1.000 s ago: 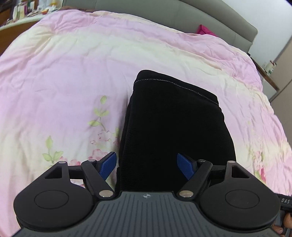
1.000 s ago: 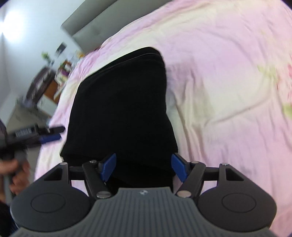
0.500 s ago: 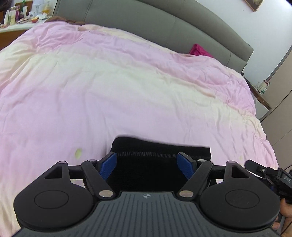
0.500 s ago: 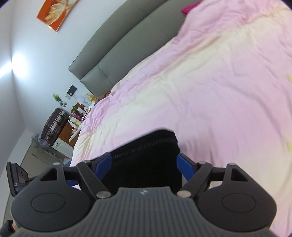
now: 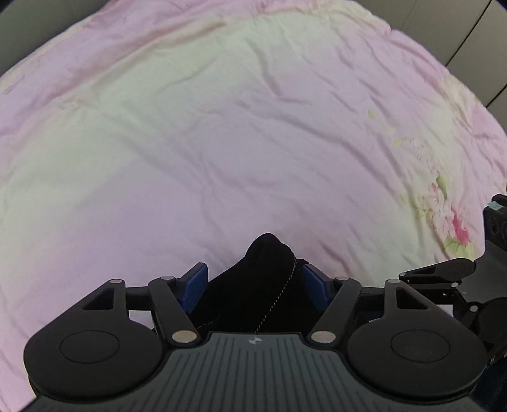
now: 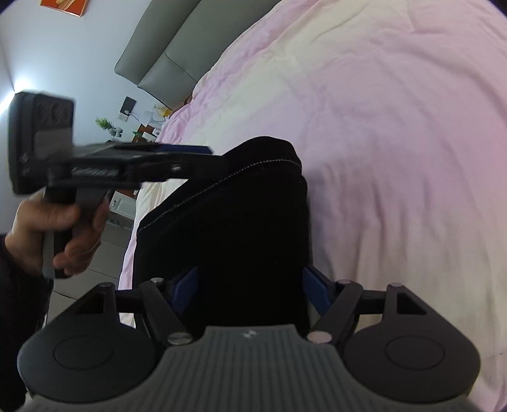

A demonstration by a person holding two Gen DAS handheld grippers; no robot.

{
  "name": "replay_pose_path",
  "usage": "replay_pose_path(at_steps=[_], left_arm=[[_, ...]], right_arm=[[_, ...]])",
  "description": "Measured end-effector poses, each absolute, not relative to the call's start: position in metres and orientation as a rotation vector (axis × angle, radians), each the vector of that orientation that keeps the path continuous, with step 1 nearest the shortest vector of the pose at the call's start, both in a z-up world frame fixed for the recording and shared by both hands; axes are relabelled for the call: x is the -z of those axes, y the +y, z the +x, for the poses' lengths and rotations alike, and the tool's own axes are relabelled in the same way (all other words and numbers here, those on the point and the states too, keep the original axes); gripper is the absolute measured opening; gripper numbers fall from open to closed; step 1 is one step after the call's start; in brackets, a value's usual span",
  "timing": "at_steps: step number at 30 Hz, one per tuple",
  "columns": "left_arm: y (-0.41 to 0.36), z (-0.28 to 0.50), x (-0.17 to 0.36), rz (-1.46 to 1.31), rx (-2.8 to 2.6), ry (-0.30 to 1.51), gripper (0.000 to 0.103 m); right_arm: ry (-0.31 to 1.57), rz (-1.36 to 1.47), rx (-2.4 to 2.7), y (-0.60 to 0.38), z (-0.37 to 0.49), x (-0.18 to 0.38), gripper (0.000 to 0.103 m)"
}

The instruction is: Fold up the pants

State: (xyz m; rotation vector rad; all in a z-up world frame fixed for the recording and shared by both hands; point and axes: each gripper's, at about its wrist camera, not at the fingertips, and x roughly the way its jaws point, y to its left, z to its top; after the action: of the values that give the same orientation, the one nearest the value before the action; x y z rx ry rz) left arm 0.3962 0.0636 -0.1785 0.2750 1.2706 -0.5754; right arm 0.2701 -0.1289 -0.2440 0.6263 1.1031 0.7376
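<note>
- Pink and cream bedding (image 5: 221,133) with a flower print fills the background; a grey headboard (image 6: 158,54) and an orange picture (image 6: 65,4) are seen in the right wrist view.
- Black pants (image 6: 240,222), stitched in white thread, lie folded on the bedding.
- Left gripper (image 5: 253,288): jaws closing, a bunched pants corner between the blue pads — contact cannot be told.
- Right gripper (image 6: 250,285): jaws closing astride the pants.
- White lettering on the left gripper's side is blurred — no writing can be read.

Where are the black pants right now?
The black pants lie on the pink quilt, between the right gripper fingers; the left gripper is over their corner.
</note>
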Motion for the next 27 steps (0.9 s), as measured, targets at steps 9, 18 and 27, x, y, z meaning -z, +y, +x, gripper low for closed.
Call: replay_pose_path(at_steps=[9,18,27], left_arm=[[0.081,0.432,0.2,-0.014,0.668,1.44,0.012],[0.142,0.442,0.217,-0.205,0.345,1.412,0.0],[0.187,0.367,0.122,-0.211,0.343,1.028,0.029]], right_arm=[[1.135,0.799,-0.767,-0.139,0.286,0.28,0.055],[1.142,0.725,-0.803,-0.136,0.278,0.261,0.038],[1.073,0.726,-0.748,-0.147,0.272,0.247,0.068]])
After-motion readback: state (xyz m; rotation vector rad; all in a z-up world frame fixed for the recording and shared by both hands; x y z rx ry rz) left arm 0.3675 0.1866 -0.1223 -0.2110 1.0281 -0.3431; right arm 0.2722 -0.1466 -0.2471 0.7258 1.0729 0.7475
